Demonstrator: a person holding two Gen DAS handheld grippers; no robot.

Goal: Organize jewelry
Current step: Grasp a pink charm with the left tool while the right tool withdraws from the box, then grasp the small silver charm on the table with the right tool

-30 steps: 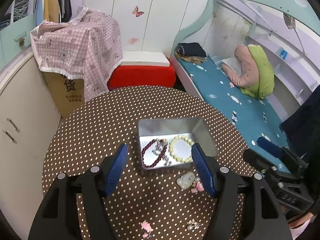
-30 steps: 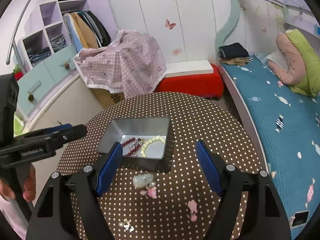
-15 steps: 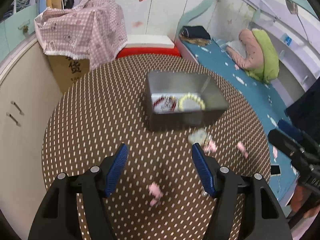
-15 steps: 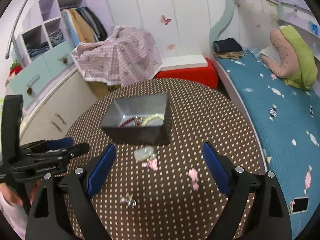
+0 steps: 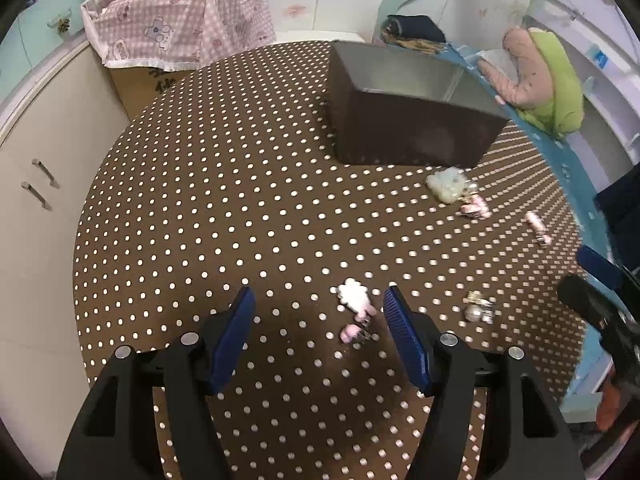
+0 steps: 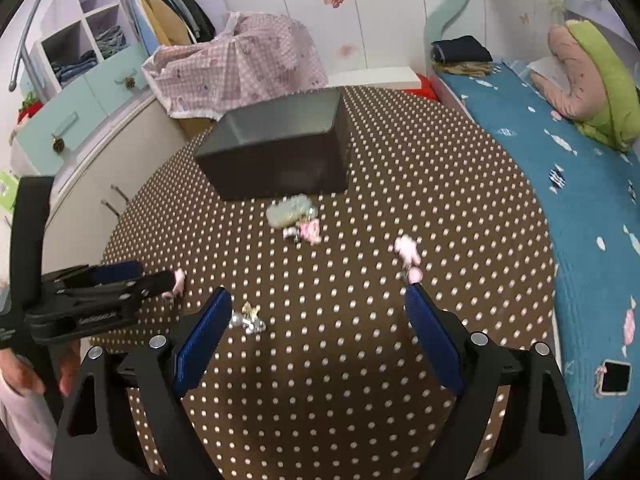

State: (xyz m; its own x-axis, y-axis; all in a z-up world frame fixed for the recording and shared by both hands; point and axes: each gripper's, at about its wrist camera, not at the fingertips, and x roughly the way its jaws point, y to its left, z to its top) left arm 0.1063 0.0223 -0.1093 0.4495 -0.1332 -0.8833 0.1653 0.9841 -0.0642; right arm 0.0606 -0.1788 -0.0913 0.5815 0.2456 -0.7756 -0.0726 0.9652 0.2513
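A metal tin box (image 5: 412, 120) stands on the round polka-dot table (image 5: 224, 200); its inside is hidden from this low angle. My left gripper (image 5: 318, 314) is open, low over the table, with a white and pink hair clip (image 5: 356, 306) between its fingers near the right one. My right gripper (image 6: 318, 312) is open above the table; a silver pearl earring piece (image 6: 248, 318) lies by its left finger and another pink clip (image 6: 408, 256) by its right fingertip. A pale green pendant with pink charms (image 6: 294, 216) lies in front of the box (image 6: 280, 152).
A further pink clip (image 5: 538, 228) lies near the table's right edge. A bed with blue sheet (image 6: 560, 168) runs along the right. A cabinet (image 5: 36, 168) and a cloth-covered carton (image 5: 180, 20) stand to the left and behind.
Both grippers have pulled back from the box and dropped lower toward the table. The left now frames the white and pink clip; the box interior has gone out of sight.
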